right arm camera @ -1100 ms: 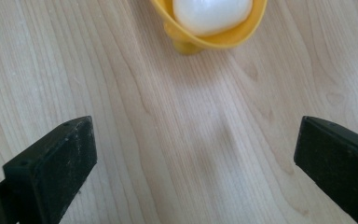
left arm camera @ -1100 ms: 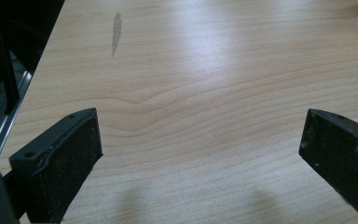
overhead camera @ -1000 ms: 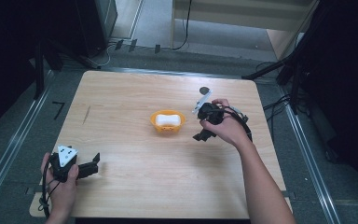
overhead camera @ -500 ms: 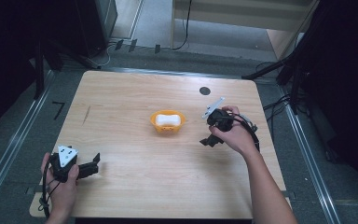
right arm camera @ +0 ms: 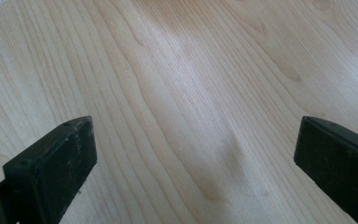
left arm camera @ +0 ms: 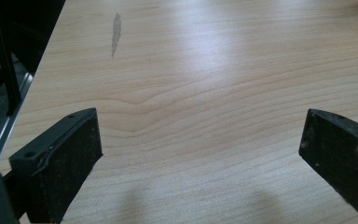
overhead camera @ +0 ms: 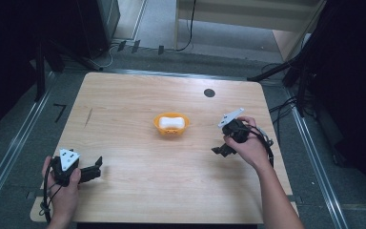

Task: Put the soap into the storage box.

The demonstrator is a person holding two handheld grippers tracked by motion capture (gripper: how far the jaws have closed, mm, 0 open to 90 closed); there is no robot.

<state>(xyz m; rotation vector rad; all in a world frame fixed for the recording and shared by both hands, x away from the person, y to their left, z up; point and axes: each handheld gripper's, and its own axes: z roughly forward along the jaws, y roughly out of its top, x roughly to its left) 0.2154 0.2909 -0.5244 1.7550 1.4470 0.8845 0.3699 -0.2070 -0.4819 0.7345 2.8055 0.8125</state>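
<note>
Looking down from the high view, we see a pale wooden table [overhead camera: 138,191] with rounded corners, and near its middle a small orange plastic bowl [overhead camera: 171,130] holding a white rounded block [overhead camera: 171,123] that lies inside it. The bowl stands between our two grippers and well apart from both. A small dark round spot [overhead camera: 209,93] sits on the far part of the table, to the right of the bowl's line.

We hold the left gripper [overhead camera: 94,168] at the near left corner of the table, our left hand [overhead camera: 63,183] wrapped around its body, its grey three-cornered plate facing up and its black jaws pointing right, low over the wood. In the left gripper view its jaws stand wide apart, released, with bare wood grain between them; a thin grey smear [left arm camera: 116,33] marks the wood far ahead, and a sliver of the orange bowl's rim shows at the top right corner of that view.

We hold the right gripper [overhead camera: 222,150] at the right side of the table, to the right of and slightly nearer than the bowl, our right hand [overhead camera: 248,148] clasped over it and its jaws pointing down and to the left towards the wood. In the right gripper view its jaws also stand wide apart, released, gripping nothing, with bare table surface between them.
</note>
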